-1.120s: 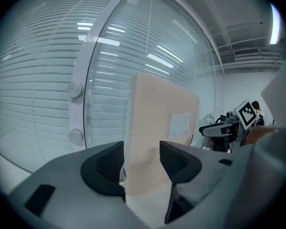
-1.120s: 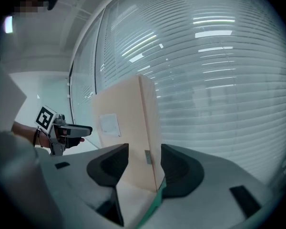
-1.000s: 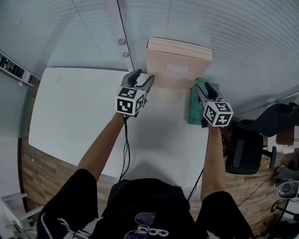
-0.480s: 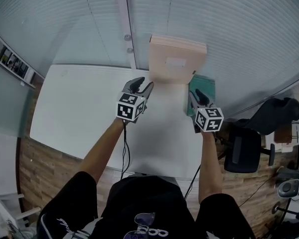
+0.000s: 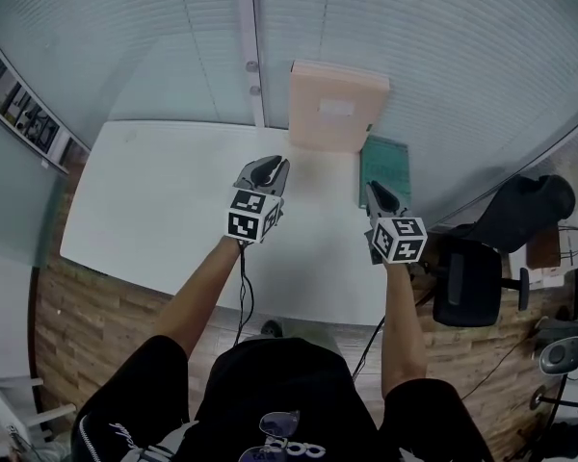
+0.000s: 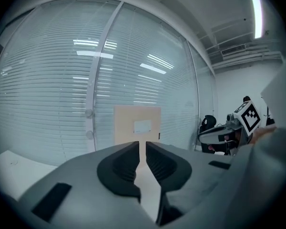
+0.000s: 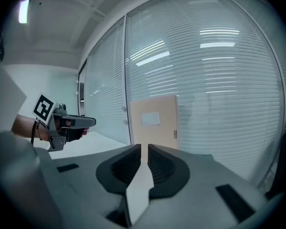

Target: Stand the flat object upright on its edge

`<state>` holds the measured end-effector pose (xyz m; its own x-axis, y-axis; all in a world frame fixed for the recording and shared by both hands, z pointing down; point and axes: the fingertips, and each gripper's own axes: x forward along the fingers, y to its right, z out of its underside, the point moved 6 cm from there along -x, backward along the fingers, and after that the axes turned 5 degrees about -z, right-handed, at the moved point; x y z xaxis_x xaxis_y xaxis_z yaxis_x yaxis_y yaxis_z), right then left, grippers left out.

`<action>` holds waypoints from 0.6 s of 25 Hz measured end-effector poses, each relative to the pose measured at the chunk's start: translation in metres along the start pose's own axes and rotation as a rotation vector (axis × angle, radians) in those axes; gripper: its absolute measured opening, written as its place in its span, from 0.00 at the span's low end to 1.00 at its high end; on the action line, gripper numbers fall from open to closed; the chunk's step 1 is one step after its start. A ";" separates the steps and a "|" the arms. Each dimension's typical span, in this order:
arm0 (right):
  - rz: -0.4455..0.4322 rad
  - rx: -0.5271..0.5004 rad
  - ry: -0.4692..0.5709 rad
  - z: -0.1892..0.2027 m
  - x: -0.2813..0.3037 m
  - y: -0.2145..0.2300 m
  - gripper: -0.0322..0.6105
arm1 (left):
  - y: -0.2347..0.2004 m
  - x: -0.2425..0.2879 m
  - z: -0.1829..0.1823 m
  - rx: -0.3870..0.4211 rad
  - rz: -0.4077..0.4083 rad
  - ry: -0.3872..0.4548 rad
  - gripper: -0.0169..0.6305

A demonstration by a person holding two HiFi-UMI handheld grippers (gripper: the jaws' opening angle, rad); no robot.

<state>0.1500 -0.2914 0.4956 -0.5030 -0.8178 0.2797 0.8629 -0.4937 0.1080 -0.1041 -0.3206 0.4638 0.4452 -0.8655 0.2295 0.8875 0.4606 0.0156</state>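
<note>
The flat beige board (image 5: pixel 337 109) stands upright on its edge at the far side of the white table (image 5: pixel 154 200), against the window blinds. It also shows ahead in the left gripper view as the board (image 6: pixel 137 125) and in the right gripper view as the board (image 7: pixel 155 120). My left gripper (image 5: pixel 268 165) hovers over the table, well short of the board. My right gripper (image 5: pixel 376 191) hovers level with it, to the right. Both pairs of jaws have just been closing and now stand nearly together, with nothing between them (image 6: pixel 139 144) (image 7: pixel 144 147).
A green book (image 5: pixel 383 166) lies flat on the table right of the board, just beyond my right gripper. A black office chair (image 5: pixel 467 287) stands off the table's right edge. Blinds (image 5: pixel 462 56) close off the far side.
Both grippers have drawn back from the board toward the person, and their jaws have closed from wide open. The board stays upright against the blinds.
</note>
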 end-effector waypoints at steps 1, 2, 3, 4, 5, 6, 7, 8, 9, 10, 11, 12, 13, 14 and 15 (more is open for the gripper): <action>0.003 -0.001 0.004 0.001 -0.005 -0.004 0.14 | 0.002 -0.006 0.001 0.001 0.000 0.004 0.11; 0.005 -0.002 0.008 0.002 -0.010 -0.008 0.13 | 0.004 -0.012 0.002 0.001 -0.001 0.008 0.11; 0.007 -0.003 0.012 0.004 -0.014 -0.012 0.13 | 0.005 -0.018 0.003 0.002 -0.004 0.011 0.10; 0.008 -0.005 0.014 0.005 -0.018 -0.016 0.12 | 0.006 -0.024 0.005 0.001 -0.006 0.014 0.10; 0.007 -0.008 0.015 0.006 -0.022 -0.021 0.12 | 0.008 -0.029 0.007 0.000 -0.006 0.016 0.09; 0.005 -0.012 0.016 0.008 -0.026 -0.025 0.11 | 0.009 -0.034 0.008 -0.003 -0.006 0.017 0.09; 0.002 -0.016 0.018 0.009 -0.030 -0.030 0.11 | 0.011 -0.039 0.010 -0.006 -0.005 0.017 0.09; 0.000 -0.021 0.021 0.010 -0.034 -0.034 0.10 | 0.012 -0.045 0.012 -0.009 -0.004 0.016 0.08; -0.001 -0.024 0.024 0.010 -0.038 -0.038 0.09 | 0.015 -0.050 0.014 -0.012 0.000 0.016 0.08; -0.002 -0.026 0.027 0.011 -0.042 -0.043 0.09 | 0.017 -0.055 0.016 -0.014 0.006 0.017 0.08; -0.003 -0.027 0.029 0.011 -0.045 -0.047 0.09 | 0.019 -0.060 0.017 -0.017 0.014 0.020 0.07; -0.003 -0.027 0.030 0.012 -0.048 -0.051 0.09 | 0.022 -0.064 0.018 -0.020 0.024 0.023 0.07; -0.004 -0.028 0.032 0.013 -0.050 -0.054 0.09 | 0.024 -0.068 0.019 -0.022 0.035 0.028 0.07; -0.004 -0.027 0.032 0.014 -0.053 -0.058 0.09 | 0.026 -0.072 0.020 -0.022 0.044 0.031 0.07; -0.004 -0.026 0.033 0.015 -0.055 -0.061 0.09 | 0.028 -0.076 0.021 -0.023 0.053 0.033 0.06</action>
<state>0.1258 -0.2118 0.4882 -0.5081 -0.8250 0.2475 0.8595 -0.5042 0.0840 -0.1153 -0.2376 0.4670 0.4946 -0.8465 0.1972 0.8651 0.5013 -0.0179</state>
